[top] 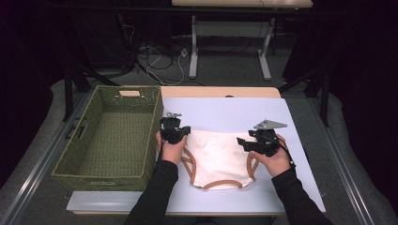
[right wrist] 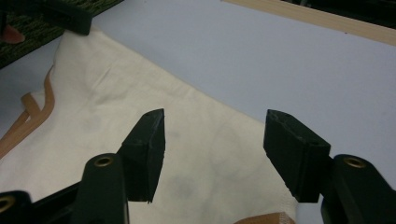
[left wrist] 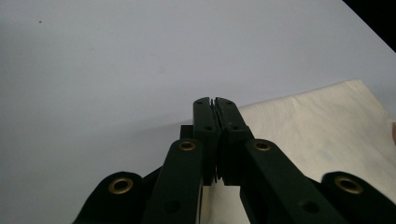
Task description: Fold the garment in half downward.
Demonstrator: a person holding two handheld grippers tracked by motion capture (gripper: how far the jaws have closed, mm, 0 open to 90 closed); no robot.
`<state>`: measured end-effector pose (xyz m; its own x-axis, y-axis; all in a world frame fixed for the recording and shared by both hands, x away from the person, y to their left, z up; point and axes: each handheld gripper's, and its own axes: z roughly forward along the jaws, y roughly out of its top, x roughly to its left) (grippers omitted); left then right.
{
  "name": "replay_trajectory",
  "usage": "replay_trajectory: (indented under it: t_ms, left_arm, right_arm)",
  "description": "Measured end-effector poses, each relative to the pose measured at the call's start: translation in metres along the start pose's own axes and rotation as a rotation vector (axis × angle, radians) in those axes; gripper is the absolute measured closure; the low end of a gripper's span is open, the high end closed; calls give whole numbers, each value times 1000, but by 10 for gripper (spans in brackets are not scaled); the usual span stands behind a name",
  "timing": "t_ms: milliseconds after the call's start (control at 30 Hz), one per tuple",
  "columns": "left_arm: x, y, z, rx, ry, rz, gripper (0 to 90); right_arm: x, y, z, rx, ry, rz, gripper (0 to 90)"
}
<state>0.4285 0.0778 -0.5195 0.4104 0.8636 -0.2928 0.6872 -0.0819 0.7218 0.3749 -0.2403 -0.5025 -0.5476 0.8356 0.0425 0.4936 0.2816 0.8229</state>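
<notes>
A cream garment (top: 218, 157) with brown-trimmed leg holes lies flat on the pale table (top: 225, 110). My left gripper (top: 176, 133) sits at its far left corner. In the left gripper view the jaws (left wrist: 215, 100) are pressed together, and the cloth (left wrist: 327, 126) ends right at them, its corner pinched. My right gripper (top: 244, 143) hovers over the far right corner. Its jaws (right wrist: 215, 126) stand apart above the cloth (right wrist: 140, 93) with nothing between them.
A green woven basket (top: 105, 173) stands along the table's left side, close to the left hand; its weave shows at the top left of the right gripper view (right wrist: 28, 28). The table's wooden far edge (right wrist: 317, 18) lies beyond the garment. A desk and cables sit behind.
</notes>
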Motion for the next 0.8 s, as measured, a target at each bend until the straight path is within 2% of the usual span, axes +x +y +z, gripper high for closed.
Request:
replay_trajectory:
  t_ms: [67,167,267,467,700,800]
  left_arm:
    - [0,0,-1,-1,0,-6,880]
    - [0,0,-2,-5,-2,-5,880]
    - [0,1,-2,-5,-7,-5,880]
    - [0,1,-2,-11,-11,-10,880]
    - [0,1,-2,-10,-13,-6,880]
    - [-1,1,-2,-11,-14,-5,880]
  right_arm:
    - [2,-2,2,-10,21,-29,371]
    - [6,-3,2,7,28,-32,359]
    - [12,-4,1,-3,33,-51,345]
    - [23,-6,-2,7,41,-92,210]
    - [29,-11,4,23,24,-97,173]
    - [30,-14,6,34,42,-80,167]
